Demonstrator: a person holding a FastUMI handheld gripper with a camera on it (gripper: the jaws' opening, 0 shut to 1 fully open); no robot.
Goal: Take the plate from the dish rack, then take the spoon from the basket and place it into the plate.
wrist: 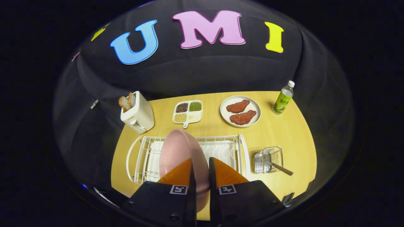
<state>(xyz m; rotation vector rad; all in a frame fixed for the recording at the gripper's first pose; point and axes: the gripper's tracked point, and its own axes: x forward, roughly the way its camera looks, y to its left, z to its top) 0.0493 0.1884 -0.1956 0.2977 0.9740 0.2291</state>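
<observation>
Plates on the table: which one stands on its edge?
The pink plate in the dish rack, gripped between the fingers. The white plate lies flat, holding meat.

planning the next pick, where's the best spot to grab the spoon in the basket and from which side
Grip the spoon by its handle, which sticks out of the wire basket on the side away from the dish rack. Its bowl end sits behind the wires, so coming from that open side, or from above onto the free handle end, looks easiest. First the gripper, now shut on the pink plate, must set it down.
</observation>
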